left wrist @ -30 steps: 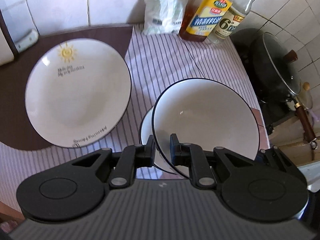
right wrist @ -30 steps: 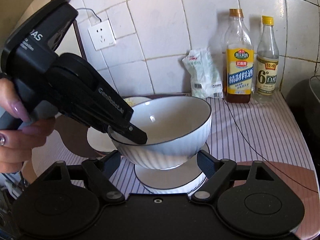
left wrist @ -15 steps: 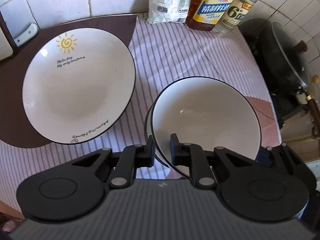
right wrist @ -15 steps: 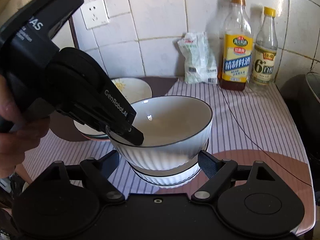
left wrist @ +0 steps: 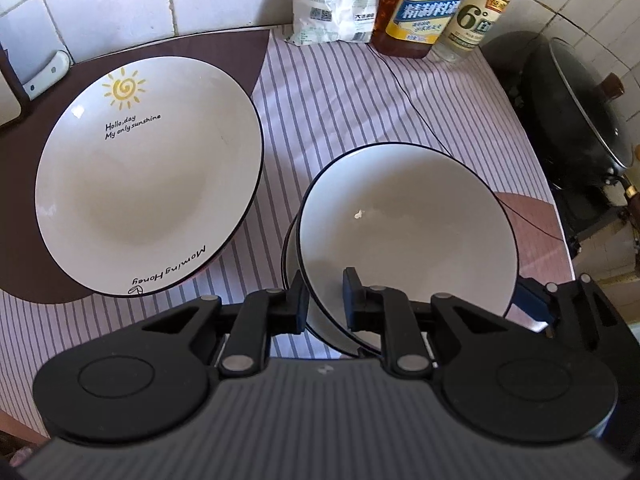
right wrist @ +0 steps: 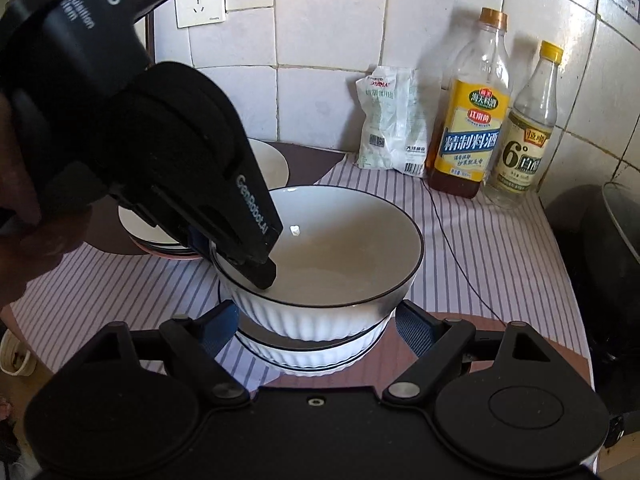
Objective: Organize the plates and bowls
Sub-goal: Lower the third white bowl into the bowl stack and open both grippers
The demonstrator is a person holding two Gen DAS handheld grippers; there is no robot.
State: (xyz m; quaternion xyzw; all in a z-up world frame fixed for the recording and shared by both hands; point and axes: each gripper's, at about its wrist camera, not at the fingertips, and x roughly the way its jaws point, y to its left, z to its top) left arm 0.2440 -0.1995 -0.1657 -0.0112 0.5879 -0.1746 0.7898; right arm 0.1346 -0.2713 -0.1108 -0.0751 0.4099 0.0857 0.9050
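Sinking toward the lower ribbed bowl [right wrist: 316, 350], the upper ribbed bowl [right wrist: 320, 268] is now nesting in it, its rim between the left gripper [left wrist: 325, 300] fingers, which are easing apart. Alongside, the right gripper [right wrist: 316, 330] is waiting wide open, holding nothing. Stacking looks nearly finished.

I see a white tiled wall [right wrist: 328, 40] at twelve o'clock, a wall socket [right wrist: 199, 2] at eleven, and sunlight falling across the striped tablecloth [left wrist: 360, 112] and its brown patch [left wrist: 24, 240] at nine.
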